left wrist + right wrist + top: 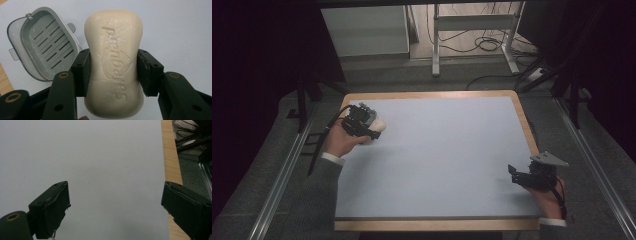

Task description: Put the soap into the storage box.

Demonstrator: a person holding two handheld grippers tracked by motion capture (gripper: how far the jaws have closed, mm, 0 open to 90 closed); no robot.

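A cream bar of soap (pixel 114 62) with embossed lettering is clamped across its middle by my left gripper (pixel 113 72), a little above the pale blue mat. In the high view the left gripper (pixel 371 129) is near the table's far left corner, with the soap (pixel 377 128) showing at its tip. A grey soap dish (pixel 43 45) with a slotted insert lies on the mat up and to the left of the soap in the left gripper view. My right gripper (pixel 515 174) hangs over the near right part of the table, its jaws (pixel 115 207) wide apart with nothing between them.
The pale blue mat (pixel 437 155) covers a wooden table (pixel 524 120) whose rim shows around it. In the right gripper view the wooden edge (pixel 171 157) runs close beside the right jaw. Metal rails, cables and a table frame stand on the floor beyond.
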